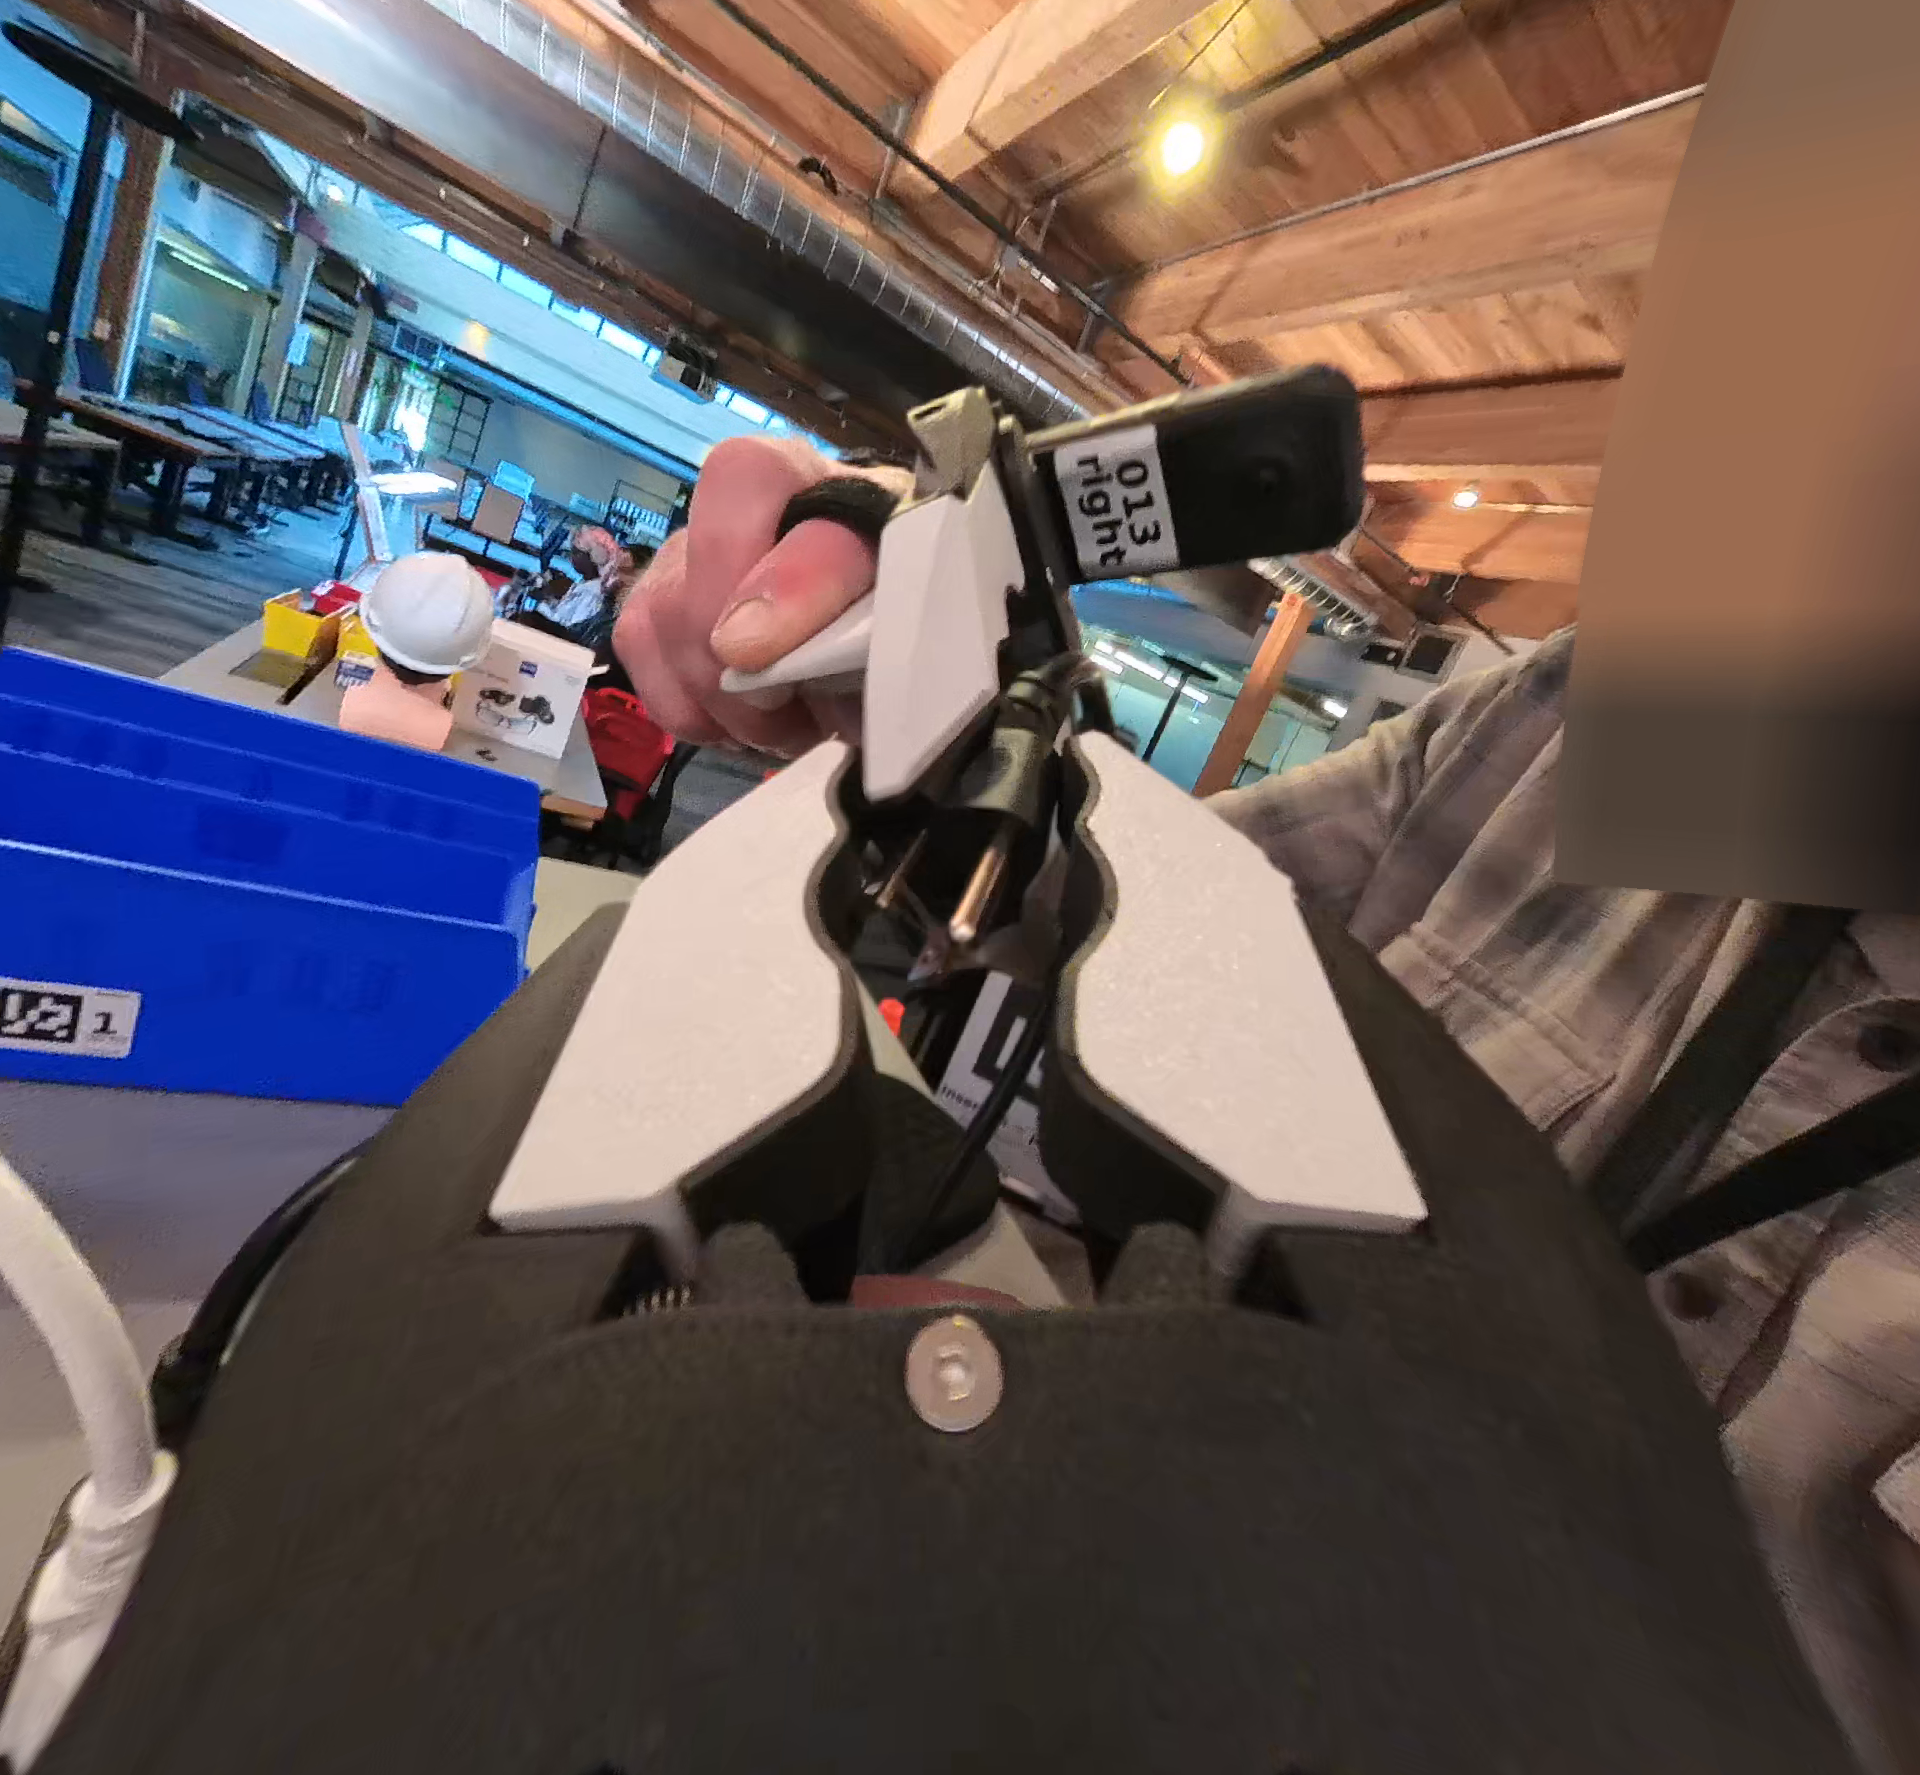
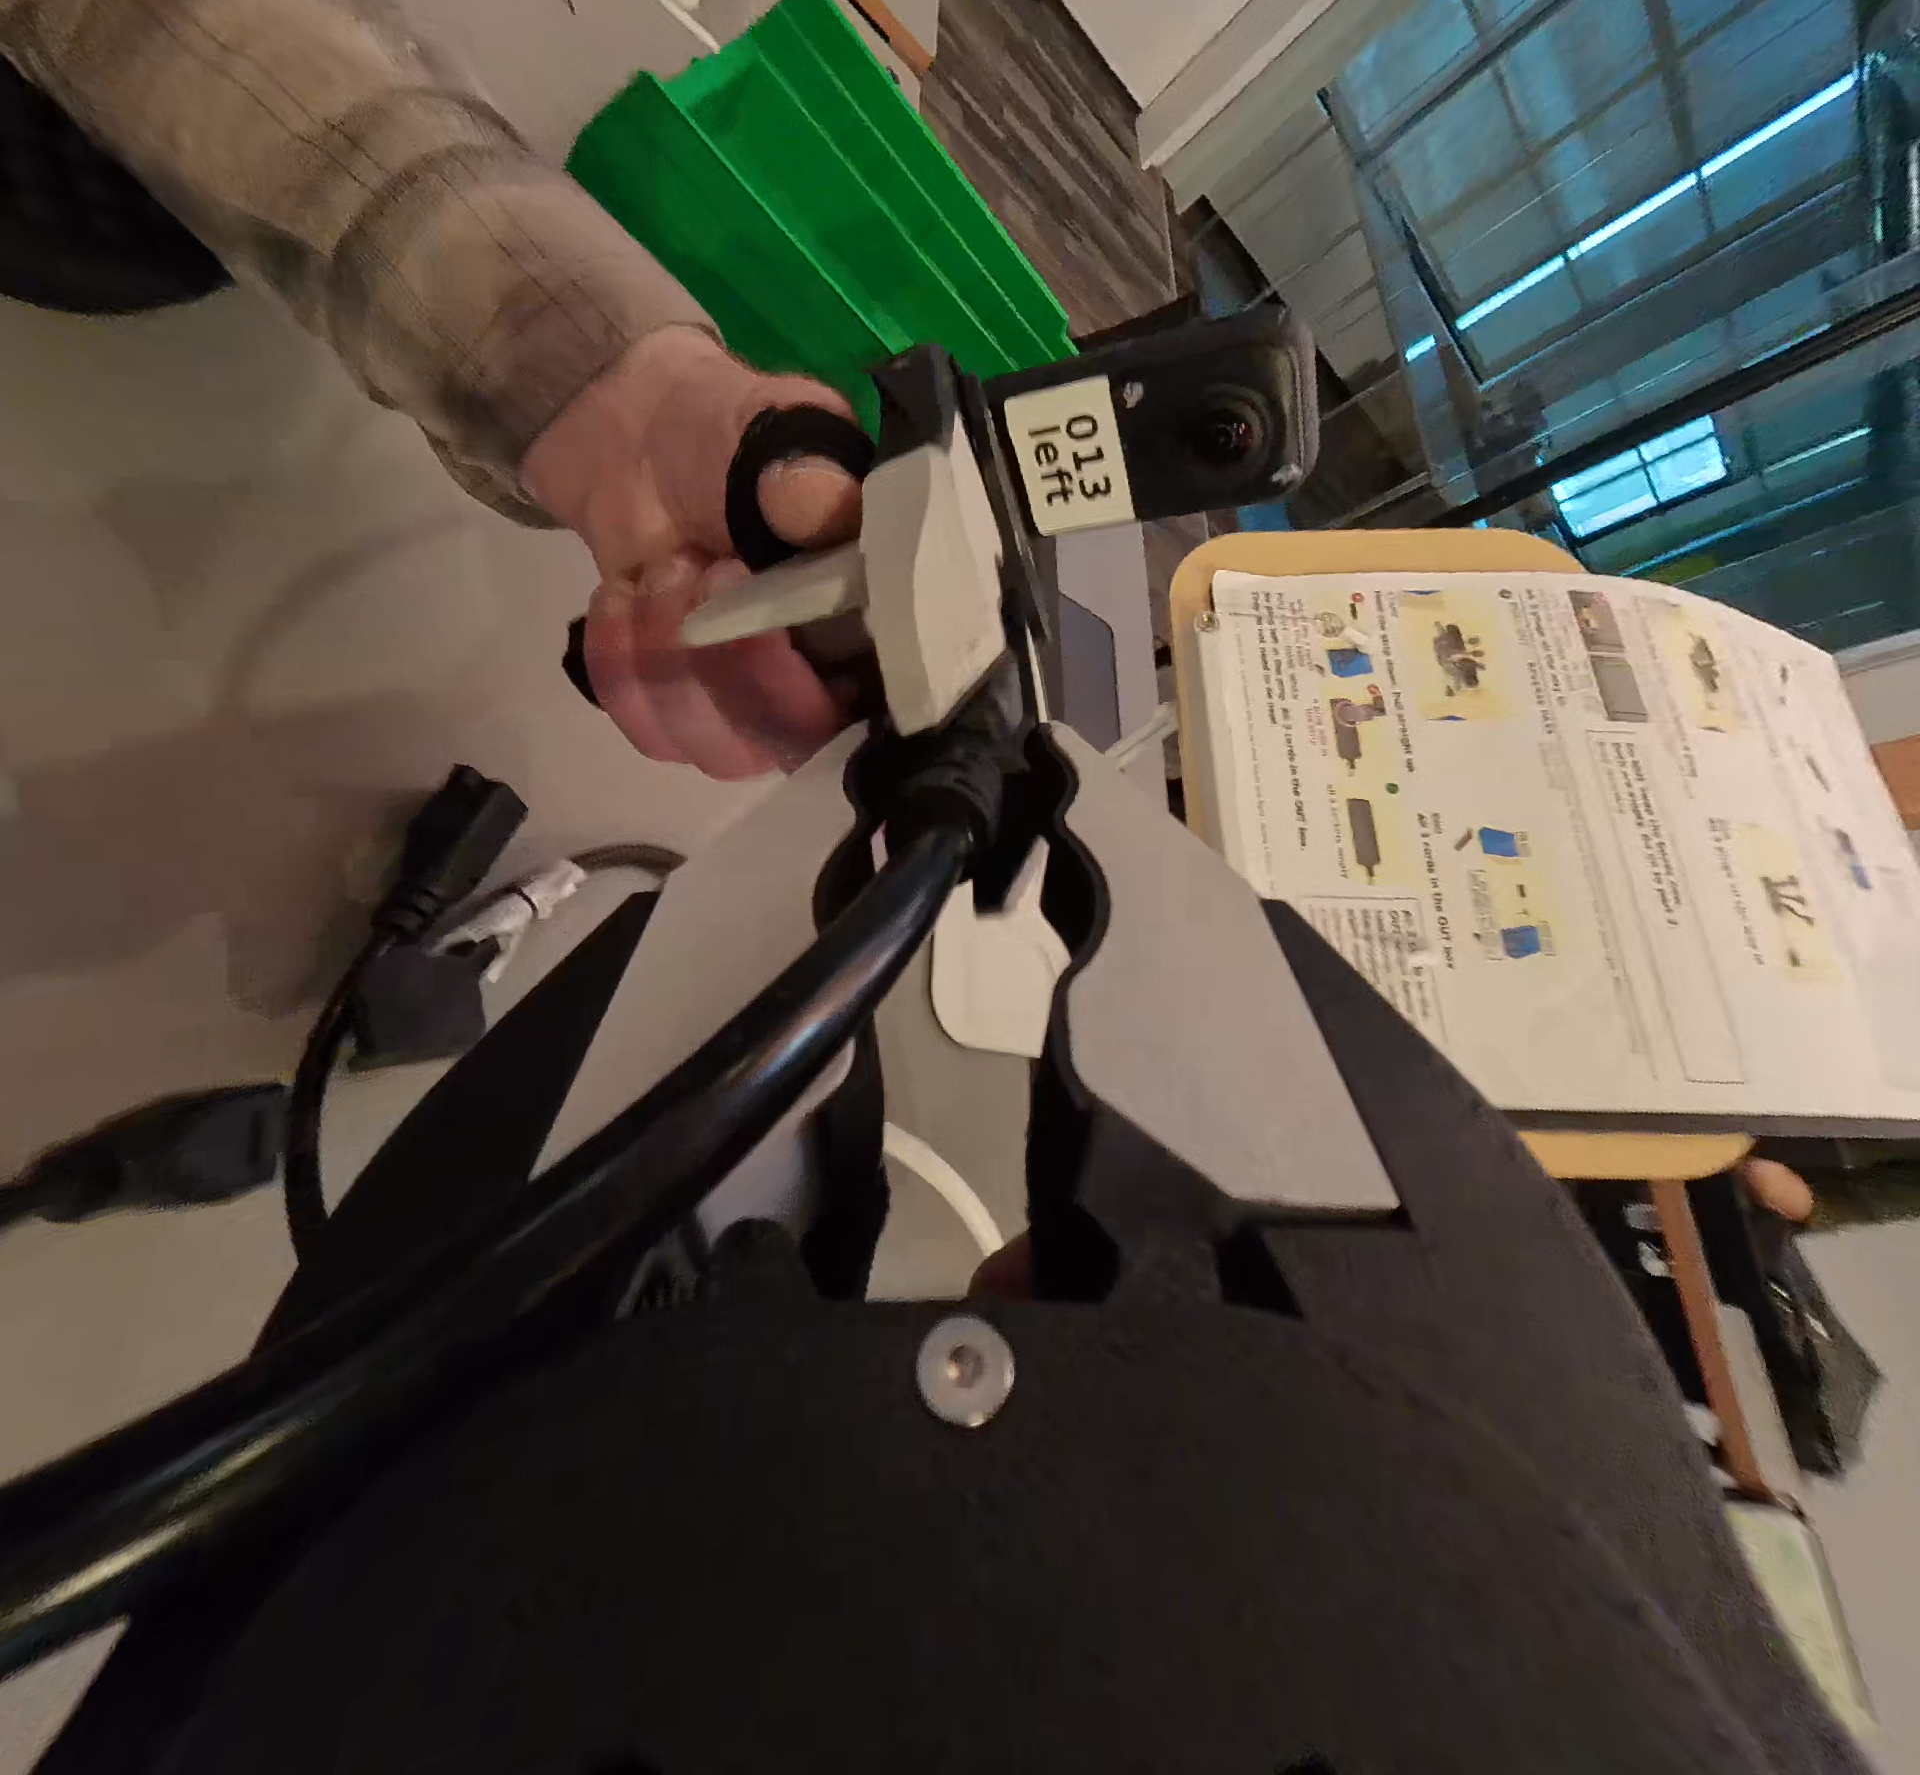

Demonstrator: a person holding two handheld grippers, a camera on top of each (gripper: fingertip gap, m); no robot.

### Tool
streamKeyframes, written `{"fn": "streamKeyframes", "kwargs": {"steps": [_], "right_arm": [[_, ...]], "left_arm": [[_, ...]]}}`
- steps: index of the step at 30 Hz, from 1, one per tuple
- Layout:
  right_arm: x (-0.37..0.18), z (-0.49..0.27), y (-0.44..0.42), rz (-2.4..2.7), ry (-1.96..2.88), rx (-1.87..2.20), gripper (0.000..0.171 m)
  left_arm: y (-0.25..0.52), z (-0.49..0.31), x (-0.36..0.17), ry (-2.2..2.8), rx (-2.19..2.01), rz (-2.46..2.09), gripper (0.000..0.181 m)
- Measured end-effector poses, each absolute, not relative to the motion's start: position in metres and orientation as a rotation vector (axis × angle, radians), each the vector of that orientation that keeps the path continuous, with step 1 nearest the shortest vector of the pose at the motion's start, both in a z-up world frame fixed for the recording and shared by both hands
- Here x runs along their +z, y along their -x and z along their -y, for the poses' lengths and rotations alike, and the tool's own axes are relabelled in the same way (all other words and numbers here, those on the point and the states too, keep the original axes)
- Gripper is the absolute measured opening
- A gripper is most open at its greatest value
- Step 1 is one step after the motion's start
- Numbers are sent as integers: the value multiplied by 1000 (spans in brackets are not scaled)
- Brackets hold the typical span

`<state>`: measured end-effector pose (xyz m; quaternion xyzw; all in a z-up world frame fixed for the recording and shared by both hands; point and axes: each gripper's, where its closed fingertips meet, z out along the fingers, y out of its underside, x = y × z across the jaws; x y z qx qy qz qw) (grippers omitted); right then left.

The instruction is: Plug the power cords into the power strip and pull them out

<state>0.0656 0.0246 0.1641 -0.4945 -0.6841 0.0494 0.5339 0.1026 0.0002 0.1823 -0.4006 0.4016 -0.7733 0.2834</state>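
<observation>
The left gripper (image 1: 956,852) has matt, finely grained white plastic fingers (image 1: 727,977) on a rough black body; the power cord (image 2: 790,987) is glossy black rubber, its plug prongs (image 1: 977,894) shiny metal; the blue bin (image 1: 260,852) is smooth plastic; the sleeve (image 2: 343,167) is soft plaid cloth.

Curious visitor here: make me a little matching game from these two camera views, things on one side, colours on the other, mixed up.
Things:
1. storage bin in the left wrist view
2. ridged bin in the right wrist view
3. hard hat on a far table
4. power cord between the gripper fingers

Colours:
A. white
B. black
C. blue
D. green

Pairs: 1-C, 2-D, 3-A, 4-B
</observation>
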Motion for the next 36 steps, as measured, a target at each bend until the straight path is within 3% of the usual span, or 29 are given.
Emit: {"fn": "streamKeyframes", "kwargs": {"steps": [17, 25, 27, 29, 33, 36], "right_arm": [[147, -28, -84, 1838, 1042, -251, 27], [134, -47, -119, 1816, 1095, -484, 27], [127, -44, -124, 1786, 1198, -377, 27], [131, -50, -140, 1640, 1387, -236, 39], [176, -48, -167, 1242, 1586, 35, 31], [209, -23, -159, 1141, 1580, 277, 50]], "left_arm": [[-107, -1, 175, 1071, -2200, -1018, 30], [-105, -48, 157, 1210, -2151, -821, 28], [-106, -51, 152, 1225, -2155, -806, 28], [-108, -57, 148, 1241, -2115, -779, 28], [-104, -66, 148, 1213, -1964, -775, 27], [-104, -69, 147, 1217, -1929, -771, 27]]}}
